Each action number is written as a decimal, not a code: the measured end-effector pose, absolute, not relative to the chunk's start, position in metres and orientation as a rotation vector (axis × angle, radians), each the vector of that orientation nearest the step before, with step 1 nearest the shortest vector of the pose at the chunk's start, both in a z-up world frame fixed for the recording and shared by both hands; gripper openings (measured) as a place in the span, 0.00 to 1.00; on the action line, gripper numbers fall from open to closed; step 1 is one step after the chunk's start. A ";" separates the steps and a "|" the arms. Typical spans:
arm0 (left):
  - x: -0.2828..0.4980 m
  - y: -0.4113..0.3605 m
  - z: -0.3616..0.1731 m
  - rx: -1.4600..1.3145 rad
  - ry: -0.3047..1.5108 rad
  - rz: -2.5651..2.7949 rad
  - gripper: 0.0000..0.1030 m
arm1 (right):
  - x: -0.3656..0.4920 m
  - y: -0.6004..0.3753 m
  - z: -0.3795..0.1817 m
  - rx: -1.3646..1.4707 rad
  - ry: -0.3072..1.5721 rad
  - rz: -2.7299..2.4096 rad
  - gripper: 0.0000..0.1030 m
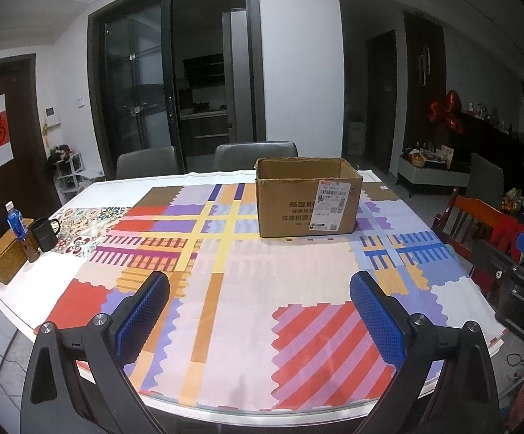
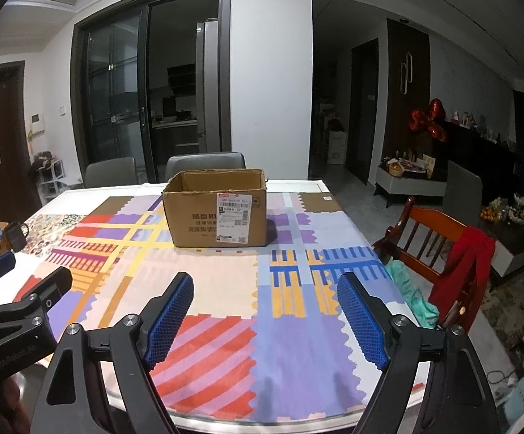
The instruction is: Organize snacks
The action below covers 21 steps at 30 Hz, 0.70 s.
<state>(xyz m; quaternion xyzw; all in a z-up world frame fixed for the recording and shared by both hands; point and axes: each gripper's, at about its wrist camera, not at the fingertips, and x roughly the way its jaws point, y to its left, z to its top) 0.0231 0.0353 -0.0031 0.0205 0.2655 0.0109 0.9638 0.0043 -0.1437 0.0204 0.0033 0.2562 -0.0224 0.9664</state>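
Note:
An open cardboard box (image 1: 307,199) with a white shipping label stands on the far part of the table; it also shows in the right wrist view (image 2: 216,209). Its inside is hidden. No snacks show on the table. My left gripper (image 1: 260,282) is open and empty, held above the near part of the patterned tablecloth (image 1: 225,289). My right gripper (image 2: 265,285) is open and empty, also above the near part of the tablecloth (image 2: 291,343). The left gripper's body shows at the left edge of the right wrist view (image 2: 19,311).
At the table's left edge stand a woven basket (image 1: 7,256), a blue-labelled bottle (image 1: 17,222) and a black mug (image 1: 45,233). Grey chairs (image 1: 254,152) stand behind the table. A wooden chair (image 2: 439,249) with red cloth stands at the right.

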 end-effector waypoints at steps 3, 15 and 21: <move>0.022 0.037 -0.006 0.039 0.547 0.025 0.99 | 0.001 -0.145 0.022 0.005 0.513 -0.058 0.80; 0.021 0.041 -0.005 0.035 0.545 0.023 0.99 | -0.002 -0.146 0.024 0.007 0.506 -0.061 0.80; 0.022 0.041 -0.005 0.037 0.546 0.021 0.99 | -0.003 -0.146 0.025 0.008 0.505 -0.060 0.80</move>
